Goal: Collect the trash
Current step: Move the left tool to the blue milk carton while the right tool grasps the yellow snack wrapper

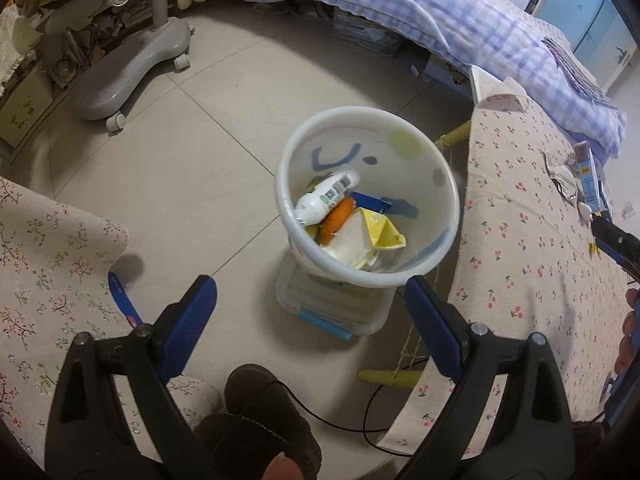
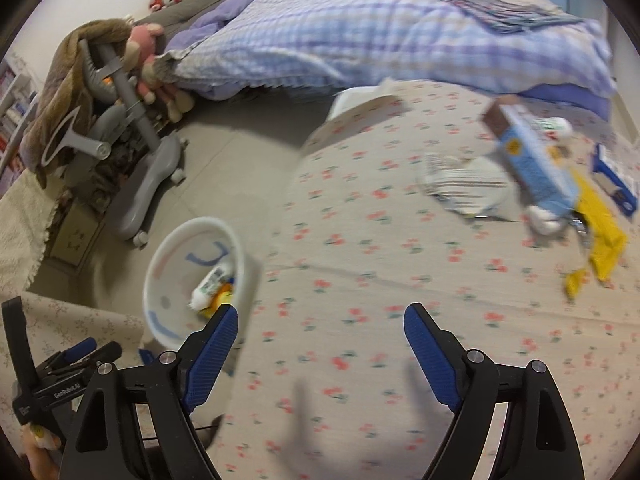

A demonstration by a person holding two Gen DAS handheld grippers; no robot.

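Observation:
A white trash bin (image 1: 436,236) stands on the floor beside the table; it also shows in the right wrist view (image 2: 160,264). It holds a white bottle (image 1: 326,196), an orange piece (image 1: 338,218) and a yellow carton (image 1: 382,230). My left gripper (image 1: 312,304) is open and empty above the bin. My right gripper (image 2: 320,328) is open and empty over the floral tablecloth (image 2: 360,280). On the table lie a blue carton (image 2: 532,160), a crumpled striped wrapper (image 2: 464,184) and a yellow wrapper (image 2: 600,236).
A grey wheeled chair base (image 1: 120,72) stands at the far left of the tiled floor. A bed with a checked quilt (image 1: 440,12) runs behind the table. A clear plastic box (image 1: 332,308) sits under the bin. A second cloth-covered surface (image 1: 48,272) is at left.

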